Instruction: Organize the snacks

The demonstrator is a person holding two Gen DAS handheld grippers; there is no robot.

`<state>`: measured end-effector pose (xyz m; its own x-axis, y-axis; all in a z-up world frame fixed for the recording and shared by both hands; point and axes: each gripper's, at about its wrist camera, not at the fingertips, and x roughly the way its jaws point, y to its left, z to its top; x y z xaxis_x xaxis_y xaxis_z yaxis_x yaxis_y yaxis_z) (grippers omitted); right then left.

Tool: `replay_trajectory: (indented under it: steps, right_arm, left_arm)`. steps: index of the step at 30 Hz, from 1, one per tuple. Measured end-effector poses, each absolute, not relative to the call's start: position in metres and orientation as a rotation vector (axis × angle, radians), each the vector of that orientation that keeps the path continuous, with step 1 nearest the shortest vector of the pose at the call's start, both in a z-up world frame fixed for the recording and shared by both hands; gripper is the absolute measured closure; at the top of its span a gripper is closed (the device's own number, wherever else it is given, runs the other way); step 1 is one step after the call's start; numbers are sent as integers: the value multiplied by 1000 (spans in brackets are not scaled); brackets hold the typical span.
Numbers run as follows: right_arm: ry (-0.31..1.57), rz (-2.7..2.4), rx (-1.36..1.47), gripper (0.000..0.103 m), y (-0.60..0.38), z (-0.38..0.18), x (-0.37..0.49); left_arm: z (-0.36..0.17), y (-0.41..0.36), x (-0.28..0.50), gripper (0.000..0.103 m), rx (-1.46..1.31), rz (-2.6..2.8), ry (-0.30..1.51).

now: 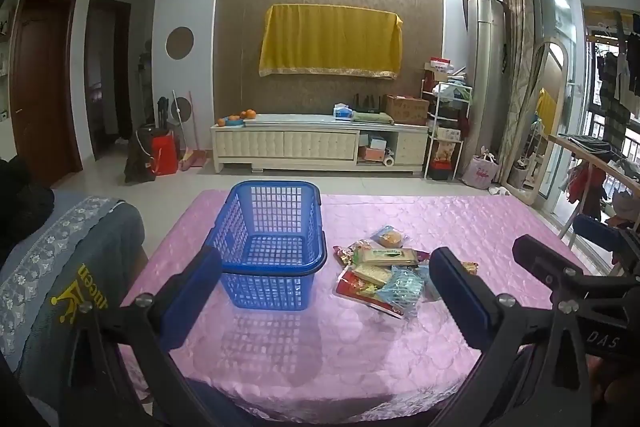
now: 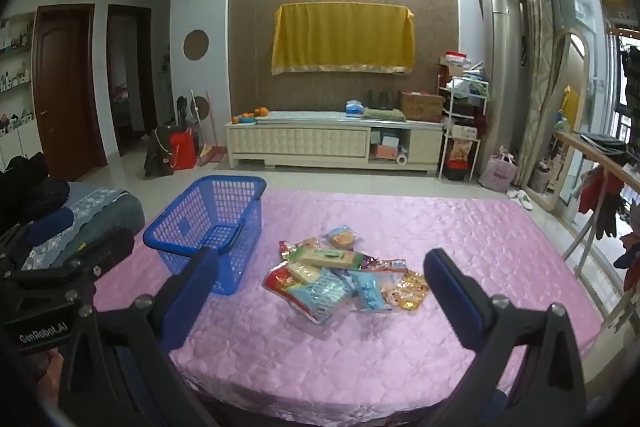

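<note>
A blue plastic basket point(image 1: 269, 243) stands empty on the pink tablecloth point(image 1: 320, 347); it also shows in the right wrist view point(image 2: 208, 227). A pile of several snack packets point(image 1: 384, 271) lies to its right, seen too in the right wrist view point(image 2: 340, 275). A green-labelled flat packet point(image 2: 328, 257) lies on top. My left gripper point(image 1: 326, 267) is open and empty, held back above the table's near edge. My right gripper point(image 2: 322, 269) is open and empty, also short of the pile. The right gripper's body shows at the right of the left wrist view point(image 1: 568, 279).
A grey sofa arm with a lace cover point(image 1: 60, 259) is left of the table. A white TV cabinet point(image 1: 320, 143) stands across the tiled floor. A wooden rack with clothes point(image 2: 600, 187) is at the right.
</note>
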<state>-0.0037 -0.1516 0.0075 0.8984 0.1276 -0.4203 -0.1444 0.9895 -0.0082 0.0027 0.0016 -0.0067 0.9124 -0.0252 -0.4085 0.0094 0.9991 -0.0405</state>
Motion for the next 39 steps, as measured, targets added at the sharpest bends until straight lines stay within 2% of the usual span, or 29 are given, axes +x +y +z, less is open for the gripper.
replay_trajectory:
  steps: [39]
  right_arm:
    - [466, 127, -44, 0, -147, -1, -5]
  left_arm:
    - [-10, 3, 3, 0, -42, -13, 443]
